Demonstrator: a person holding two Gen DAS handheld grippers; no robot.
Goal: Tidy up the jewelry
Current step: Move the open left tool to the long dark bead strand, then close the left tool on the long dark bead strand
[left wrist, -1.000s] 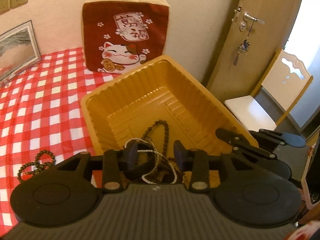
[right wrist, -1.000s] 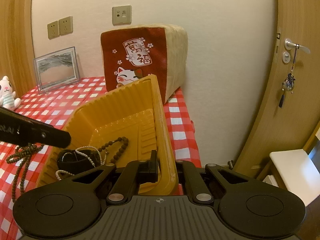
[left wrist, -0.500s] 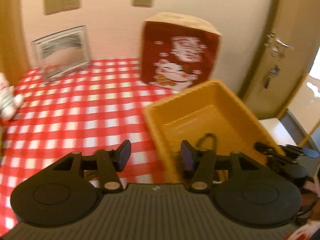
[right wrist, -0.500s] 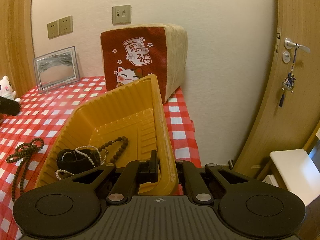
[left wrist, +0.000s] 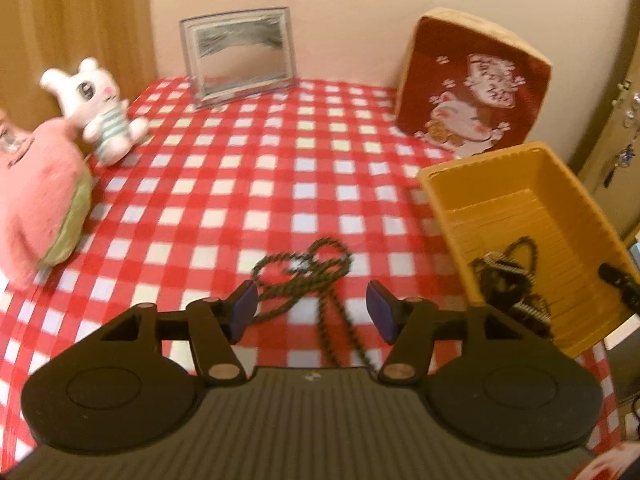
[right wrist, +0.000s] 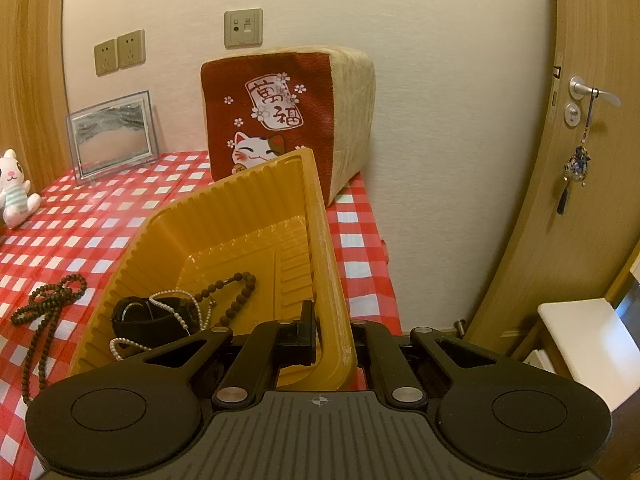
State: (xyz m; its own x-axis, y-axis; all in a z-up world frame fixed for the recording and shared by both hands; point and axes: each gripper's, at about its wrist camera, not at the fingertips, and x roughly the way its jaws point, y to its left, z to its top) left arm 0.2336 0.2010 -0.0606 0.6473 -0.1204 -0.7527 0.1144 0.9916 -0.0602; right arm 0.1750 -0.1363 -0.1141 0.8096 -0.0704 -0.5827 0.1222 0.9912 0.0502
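Now away from the yellow tray (left wrist: 516, 216), left hand-held gripper (left wrist: 312, 312) opening, empty, over bead necklace (left wrist: 308, 268) at 12 o'clock; next pick. Right hand-held gripper (right wrist: 332, 332) clenched on tray wall.

Left wrist view down over checked tablecloth (left wrist: 280, 184), right wrist view close behind yellow tray (right wrist: 224, 216), both sharing tray

A red-and-white checked cloth covers the tabletop (left wrist: 248, 184). On it lie a dark bead necklace (left wrist: 304, 276), a yellow tray (left wrist: 496, 172), a red lucky-cat cushion (left wrist: 472, 92), a clear picture frame (left wrist: 240, 56), a white plush rabbit (left wrist: 100, 112) and a pink plush (left wrist: 36, 204).
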